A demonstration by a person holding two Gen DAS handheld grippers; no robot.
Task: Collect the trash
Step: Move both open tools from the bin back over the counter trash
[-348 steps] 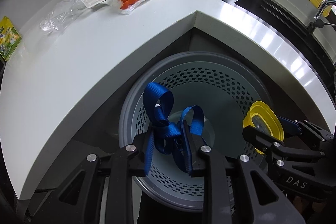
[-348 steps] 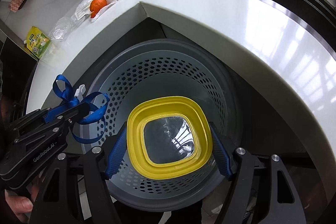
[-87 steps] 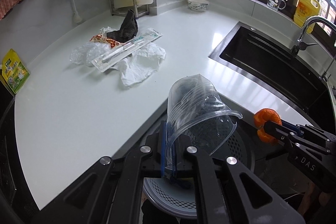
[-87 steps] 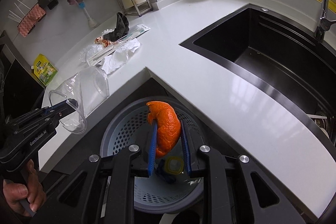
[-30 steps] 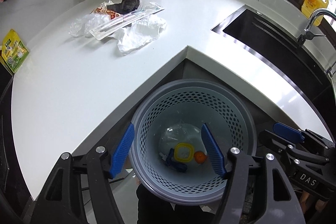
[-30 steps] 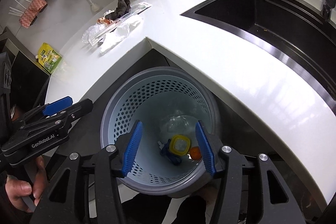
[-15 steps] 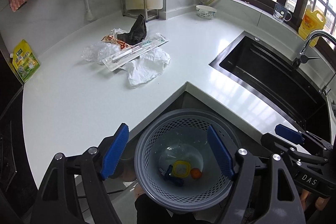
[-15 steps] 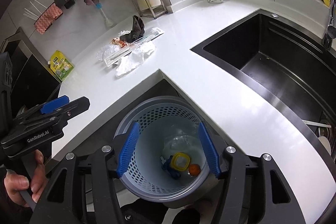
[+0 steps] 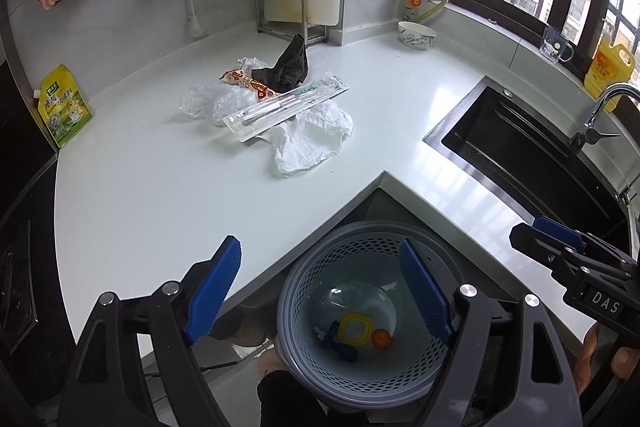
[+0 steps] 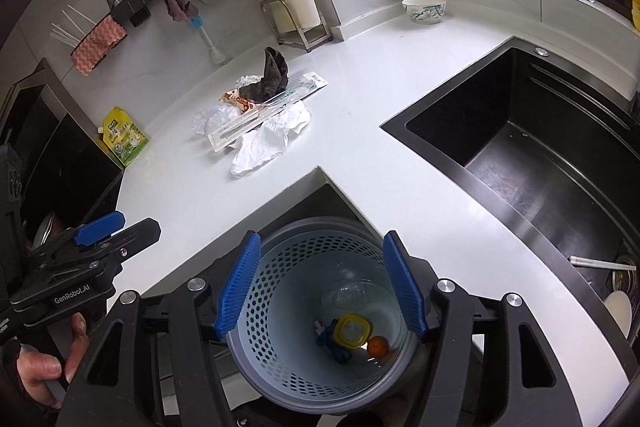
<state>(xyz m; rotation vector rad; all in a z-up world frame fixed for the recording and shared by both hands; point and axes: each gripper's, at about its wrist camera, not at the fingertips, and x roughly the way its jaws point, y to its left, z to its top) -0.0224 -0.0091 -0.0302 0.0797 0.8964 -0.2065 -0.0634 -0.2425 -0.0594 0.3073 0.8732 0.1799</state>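
A grey perforated trash basket (image 9: 304, 291) (image 10: 280, 259) stands on the floor in the counter's inner corner. Inside lie a yellow lid (image 9: 354, 327) (image 10: 352, 331), an orange peel (image 9: 381, 339) (image 10: 378, 346), a blue strap (image 9: 338, 345) and a clear plastic cup (image 9: 376, 301). On the white counter (image 9: 160, 187) remains a pile: white crumpled plastic (image 9: 312, 139) (image 10: 268, 139), a long clear package (image 9: 286, 107) (image 10: 256, 117), a clear bag (image 9: 200, 101), an orange snack wrapper (image 9: 250, 83) and a dark cloth (image 9: 290, 67) (image 10: 270, 77). My left gripper (image 9: 320, 287) and right gripper (image 10: 318, 287) are open and empty above the basket.
A black sink (image 9: 532, 147) (image 10: 540, 147) with a tap (image 9: 600, 115) is on the right. A green-yellow pouch (image 9: 64, 107) leans at the left wall. A bowl (image 9: 416, 35), a metal rack (image 9: 284, 11), a yellow bottle (image 9: 608, 71) and hanging cloths stand along the back.
Both grippers have risen and tilted up from the basket, so more of the counter and wall shows. Earlier they dropped the plastic cup and orange peel into the basket.
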